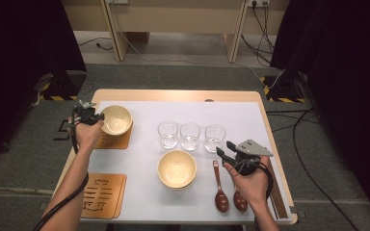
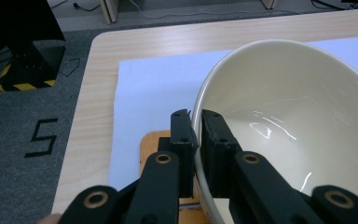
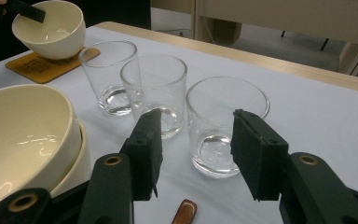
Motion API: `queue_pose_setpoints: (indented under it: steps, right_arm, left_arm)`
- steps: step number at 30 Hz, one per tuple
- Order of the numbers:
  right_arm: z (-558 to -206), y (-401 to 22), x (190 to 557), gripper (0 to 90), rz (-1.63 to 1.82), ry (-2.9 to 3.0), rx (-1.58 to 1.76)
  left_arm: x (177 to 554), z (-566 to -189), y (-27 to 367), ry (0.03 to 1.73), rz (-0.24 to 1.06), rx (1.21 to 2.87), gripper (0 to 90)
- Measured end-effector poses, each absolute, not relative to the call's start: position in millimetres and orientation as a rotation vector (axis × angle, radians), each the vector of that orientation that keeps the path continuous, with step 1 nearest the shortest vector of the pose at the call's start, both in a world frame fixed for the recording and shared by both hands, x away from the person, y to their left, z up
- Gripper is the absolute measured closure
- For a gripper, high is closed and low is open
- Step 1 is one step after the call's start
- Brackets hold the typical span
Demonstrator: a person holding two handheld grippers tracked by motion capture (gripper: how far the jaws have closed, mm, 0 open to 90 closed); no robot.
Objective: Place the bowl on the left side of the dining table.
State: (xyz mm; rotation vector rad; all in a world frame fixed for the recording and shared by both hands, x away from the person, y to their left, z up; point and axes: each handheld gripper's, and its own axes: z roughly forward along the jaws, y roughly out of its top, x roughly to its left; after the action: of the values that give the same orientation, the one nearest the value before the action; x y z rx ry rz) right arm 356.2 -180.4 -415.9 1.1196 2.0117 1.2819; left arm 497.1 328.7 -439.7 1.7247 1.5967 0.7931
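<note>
A cream bowl is on a brown coaster at the far left of the white mat. My left gripper is shut on its near-left rim; in the left gripper view the two jaws pinch the bowl wall, one inside and one outside. Three empty glasses stand in a row at mid-table. My right gripper is open just short of the right glass. In the right gripper view this glass stands beyond the gap between the jaws, untouched.
Two stacked cream bowls sit in front of the glasses. Two brown spoons lie under my right hand. A second coaster lies at the near left. A dark strip runs along the near right edge.
</note>
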Motion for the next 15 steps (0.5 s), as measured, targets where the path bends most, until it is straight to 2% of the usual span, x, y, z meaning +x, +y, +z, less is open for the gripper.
queue_pose_setpoints:
  steps: [15]
  right_arm:
    - [-415.2,-181.3,356.3,53.6,1.282,2.01,1.117]
  left_arm:
    - [500.5,-445.1,336.4,1.664,0.703,1.698,82.7]
